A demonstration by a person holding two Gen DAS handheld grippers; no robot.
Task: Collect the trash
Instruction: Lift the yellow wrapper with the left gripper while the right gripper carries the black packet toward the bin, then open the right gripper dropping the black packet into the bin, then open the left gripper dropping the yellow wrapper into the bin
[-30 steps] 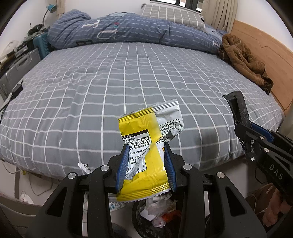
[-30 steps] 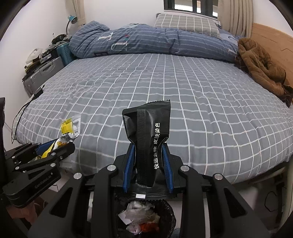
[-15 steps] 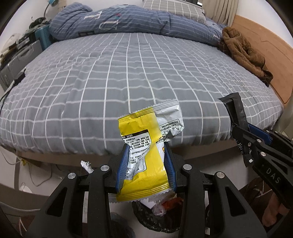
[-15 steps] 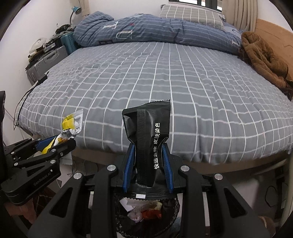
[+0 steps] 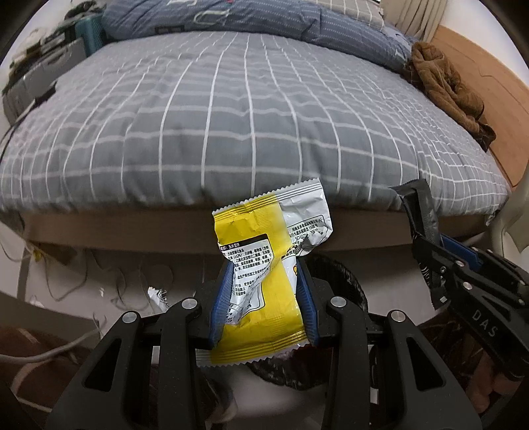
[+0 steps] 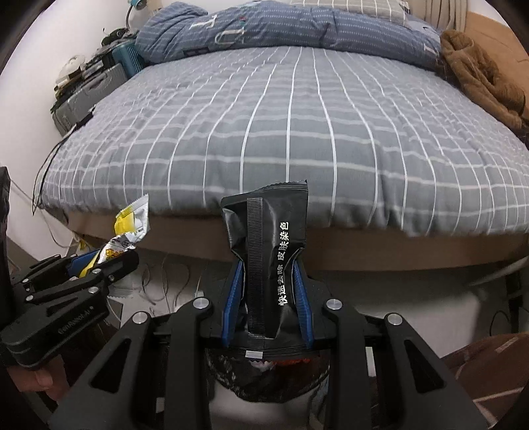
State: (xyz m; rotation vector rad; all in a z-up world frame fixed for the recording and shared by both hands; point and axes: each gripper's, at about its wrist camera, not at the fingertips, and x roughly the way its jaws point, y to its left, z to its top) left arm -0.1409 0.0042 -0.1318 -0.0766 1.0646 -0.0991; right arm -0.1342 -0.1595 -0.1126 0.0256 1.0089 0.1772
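Observation:
My left gripper (image 5: 263, 291) is shut on a yellow and silver snack wrapper (image 5: 264, 264), held upright in front of the bed's foot edge. My right gripper (image 6: 267, 294) is shut on a black packet (image 6: 269, 251) with white lettering. Both hang just above a black trash bin (image 6: 264, 380) on the floor, also seen in the left wrist view (image 5: 344, 284). The bin's contents are mostly hidden by the grippers. The right gripper with the black packet (image 5: 420, 211) shows at the right of the left wrist view. The left gripper with the yellow wrapper (image 6: 132, 225) shows at the left of the right wrist view.
A bed with a grey checked cover (image 5: 248, 115) fills the background, with a blue duvet (image 6: 281, 29) and a brown coat (image 5: 446, 89) at the far end. Cables and a small crumpled wrapper (image 5: 155, 294) lie on the floor under the bed edge. Suitcases (image 6: 89, 92) stand at the left.
Both grippers have lowered and pulled back from the bed, still holding their wrappers. The bed edge and the floor under it now show, and the bin sits closer beneath them.

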